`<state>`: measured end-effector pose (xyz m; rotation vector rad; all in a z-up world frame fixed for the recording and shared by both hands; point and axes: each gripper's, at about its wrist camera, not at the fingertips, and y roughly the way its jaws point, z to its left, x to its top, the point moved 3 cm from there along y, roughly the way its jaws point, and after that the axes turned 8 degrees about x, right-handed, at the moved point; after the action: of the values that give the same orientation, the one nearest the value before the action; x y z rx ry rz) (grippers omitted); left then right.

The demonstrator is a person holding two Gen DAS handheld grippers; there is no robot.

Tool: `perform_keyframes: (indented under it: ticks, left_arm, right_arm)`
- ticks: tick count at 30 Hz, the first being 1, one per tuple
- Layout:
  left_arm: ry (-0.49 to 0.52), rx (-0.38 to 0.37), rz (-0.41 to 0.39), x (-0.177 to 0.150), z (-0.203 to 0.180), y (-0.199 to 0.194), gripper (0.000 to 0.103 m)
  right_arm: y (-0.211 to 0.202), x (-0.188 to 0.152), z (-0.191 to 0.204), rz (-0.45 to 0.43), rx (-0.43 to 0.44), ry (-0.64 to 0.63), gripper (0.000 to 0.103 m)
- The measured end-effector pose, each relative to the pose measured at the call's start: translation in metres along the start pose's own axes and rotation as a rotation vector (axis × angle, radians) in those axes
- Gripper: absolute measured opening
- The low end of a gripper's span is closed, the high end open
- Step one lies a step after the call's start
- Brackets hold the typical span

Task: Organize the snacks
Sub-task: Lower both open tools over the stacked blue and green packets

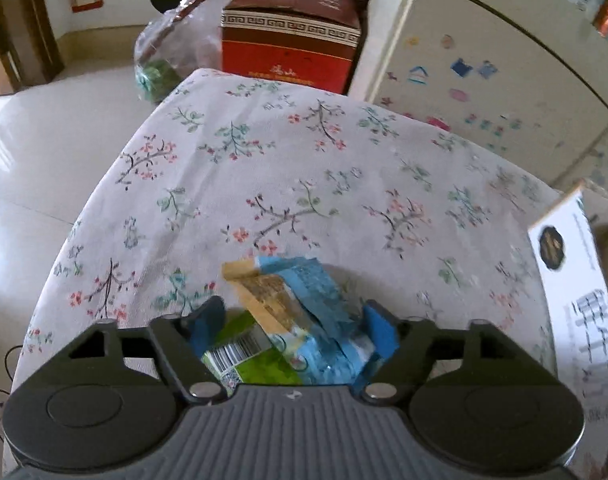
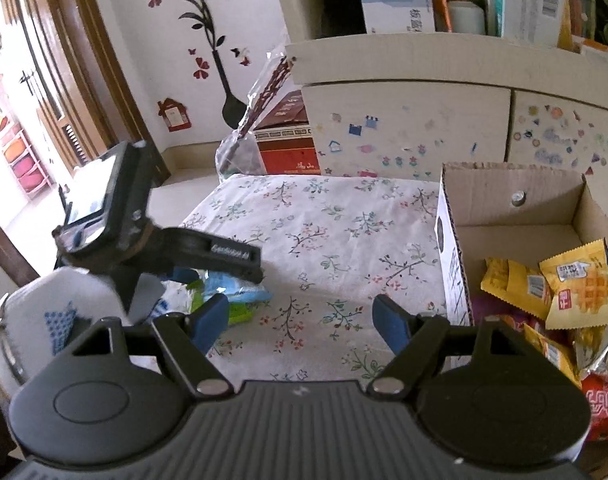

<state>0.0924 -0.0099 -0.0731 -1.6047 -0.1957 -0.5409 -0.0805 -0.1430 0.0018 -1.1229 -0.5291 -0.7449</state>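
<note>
Snack packets [image 1: 300,320], blue and green, lie bunched near the front left corner of the flowered tablecloth [image 1: 304,168]. The left gripper [image 1: 294,326] has its blue pads on either side of the bunch, pressing the blue wrapper. The right gripper [image 2: 302,320] hangs above bare cloth, jaws apart, holding nothing. A cardboard box [image 2: 515,184] at the right edge contains yellow snack packs [image 2: 579,288].

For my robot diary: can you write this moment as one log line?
left gripper: around blue and green snack packets on table | right gripper: open, empty | cardboard box: holds yellow packets
</note>
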Motion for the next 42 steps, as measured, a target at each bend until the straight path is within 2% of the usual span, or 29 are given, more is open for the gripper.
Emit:
perform_keyframes:
  ticks: [6,11,17,22,24,29,32,33,36,42]
  left_arm:
    - [-0.023,-0.057,0.029,-0.017,0.015,-0.020,0.060]
    - [-0.126,-0.110,0.058,-0.030,0.040,-0.037,0.059]
    - [-0.208,-0.096,0.048,-0.040,0.060,-0.057,0.059]
    - [-0.276,-0.094,0.046,-0.030,0.069,-0.058,0.064]
    - [-0.272,-0.102,0.047,-0.029,0.067,-0.058,0.070]
    - [-0.301,-0.045,0.076,-0.030,0.073,-0.054,0.074]
    - [-0.339,-0.017,0.087,-0.028,0.078,-0.053,0.088]
    - [-0.350,-0.010,0.089,-0.028,0.080,-0.052,0.090]
    - [-0.349,-0.003,0.092,-0.028,0.079,-0.051,0.090]
    - [-0.360,0.011,0.089,-0.027,0.078,-0.051,0.092]
  right_arm:
    - [0.008,0.001,-0.002,0.007,-0.008,0.038,0.080]
    - [0.019,-0.003,0.002,0.043,0.017,0.047,0.080]
    - [0.043,-0.020,0.020,0.123,0.060,-0.027,0.080]
    - [0.070,-0.031,0.040,0.154,0.084,-0.131,0.080]
    - [0.077,-0.031,0.045,0.144,0.085,-0.182,0.080]
    - [0.095,-0.018,0.054,0.099,0.114,-0.259,0.080]
    - [0.108,-0.014,0.058,0.100,0.157,-0.267,0.080]
    - [0.112,-0.014,0.059,0.104,0.167,-0.271,0.080]
    - [0.126,-0.016,0.062,0.128,0.160,-0.301,0.079]
    - [0.141,-0.024,0.061,0.188,0.196,-0.278,0.076]
